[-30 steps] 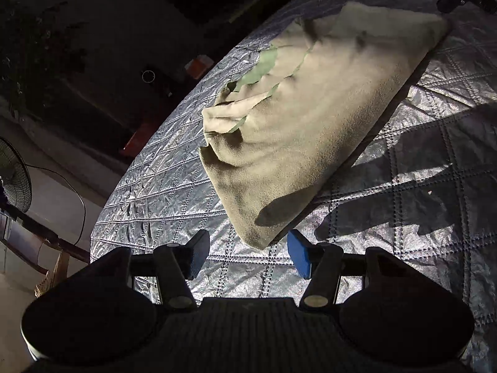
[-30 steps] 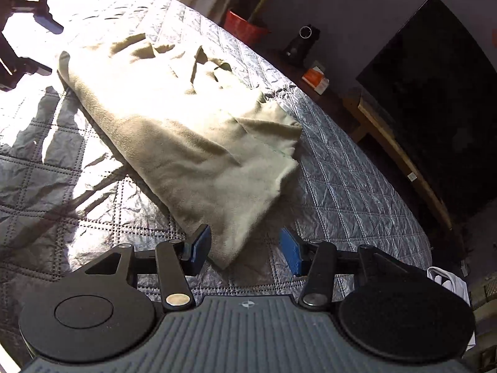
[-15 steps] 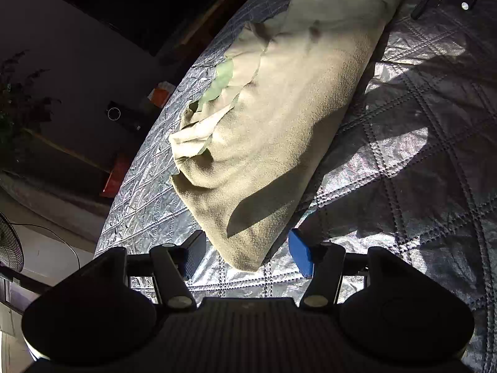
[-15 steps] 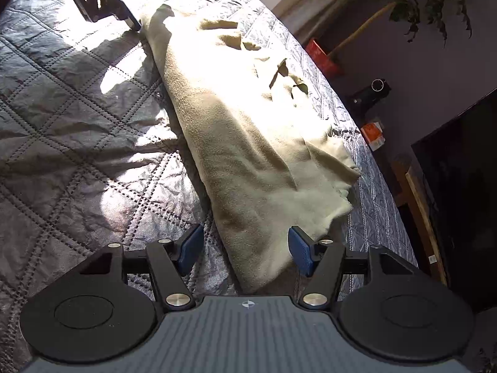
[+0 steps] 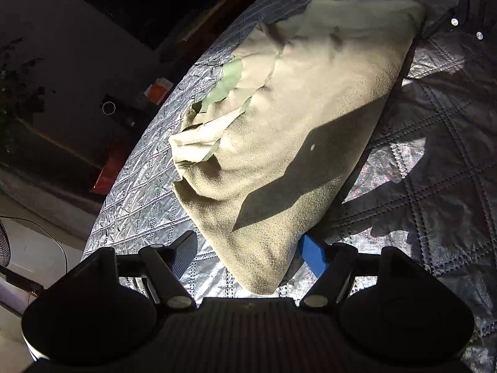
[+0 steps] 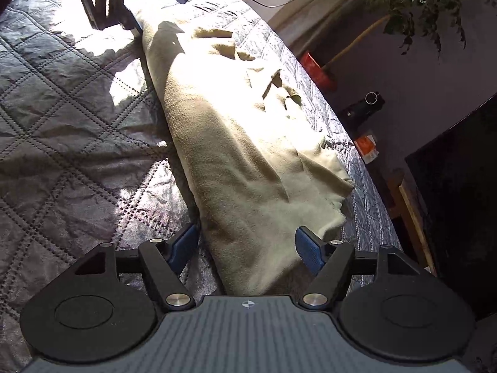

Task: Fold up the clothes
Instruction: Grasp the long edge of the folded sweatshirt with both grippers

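Left gripper [image 5: 247, 253] and right gripper [image 6: 247, 247], jaws wide, straddling opposite ends of garment [image 5: 298, 130] on quilted bed [image 5: 435, 161]; closing low, both layers.

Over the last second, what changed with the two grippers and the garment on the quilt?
Both grippers closed in on opposite ends of the folded beige garment. The left gripper now has its near corner between its open fingers; a second ago that corner lay ahead of them. The right gripper likewise advanced to straddle its end. Neither has clamped yet. The garment itself kept its shape and place on the quilted cover.
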{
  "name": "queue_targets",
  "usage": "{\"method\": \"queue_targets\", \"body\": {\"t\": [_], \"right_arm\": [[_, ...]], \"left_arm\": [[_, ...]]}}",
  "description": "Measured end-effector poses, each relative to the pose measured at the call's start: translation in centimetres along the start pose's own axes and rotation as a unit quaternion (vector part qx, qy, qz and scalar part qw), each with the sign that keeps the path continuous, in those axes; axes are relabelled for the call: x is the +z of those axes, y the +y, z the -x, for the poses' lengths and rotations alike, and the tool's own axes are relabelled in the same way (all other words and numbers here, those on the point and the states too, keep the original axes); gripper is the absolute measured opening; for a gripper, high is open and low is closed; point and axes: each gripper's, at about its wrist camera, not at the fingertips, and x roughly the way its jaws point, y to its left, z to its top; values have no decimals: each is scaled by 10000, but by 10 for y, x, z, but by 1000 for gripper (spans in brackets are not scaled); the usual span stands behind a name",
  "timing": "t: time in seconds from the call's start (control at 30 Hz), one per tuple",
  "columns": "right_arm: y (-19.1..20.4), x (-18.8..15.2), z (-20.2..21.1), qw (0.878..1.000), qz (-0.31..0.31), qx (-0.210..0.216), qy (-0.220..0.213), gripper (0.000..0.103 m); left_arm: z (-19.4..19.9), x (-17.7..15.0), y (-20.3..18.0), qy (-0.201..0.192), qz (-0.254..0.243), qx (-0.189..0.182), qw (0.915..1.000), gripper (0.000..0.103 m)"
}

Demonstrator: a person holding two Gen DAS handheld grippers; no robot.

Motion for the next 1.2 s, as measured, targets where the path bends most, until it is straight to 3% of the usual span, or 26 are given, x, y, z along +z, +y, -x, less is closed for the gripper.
{"method": "queue_targets", "body": {"t": [0.13, 0.2, 0.27, 0.33, 0.47, 0.7, 0.73, 0.77, 0.87, 1.03, 1.1, 1.2], "right_arm": [[-3, 1, -3, 10000, -15, -31, -65, 84], [-3, 2, -3, 9999, 63, -29, -95, 83], [1, 2, -2, 9997, 226, -64, -109, 82], [4, 1, -1, 9992, 356, -118, -128, 82], [10, -6, 6, 9973, 690, -208, -170, 82], [4, -3, 1, 9985, 488, -172, -191, 81], [3, -2, 1, 9988, 446, -96, -164, 77], [3, -2, 1, 9990, 418, -34, -146, 63], [4, -2, 2, 9997, 219, 113, -84, 47], [-9, 0, 1, 9971, -590, 462, 99, 35], [-9, 0, 2, 9961, -748, 447, 142, 35], [-6, -3, 4, 9968, -770, 140, 139, 60]], "left_arm": [[0, 1, 2, 7, 39, -73, 10000, 65], [0, 1, 3, 5, 53, -187, 9998, 58], [1, 2, 1, -11, 14, -289, 9996, 43], [1, 2, -2, -29, -48, -345, 9994, 38], [1, 1, -5, -54, -156, -334, 9993, 36], [1, 2, -12, -80, -303, -331, 9990, 22], [1, 2, -12, -70, -275, -356, 9990, 20], [0, 3, -11, -51, -205, -409, 9989, 16], [-1, 3, -7, -5, -1, -528, 9986, 12], [-2, 5, -5, 88, 302, -534, 9981, 10], [-4, 6, -2, 202, 542, -506, 9970, 9], [-6, 7, -2, 322, 722, -335, 9963, 10]]}}
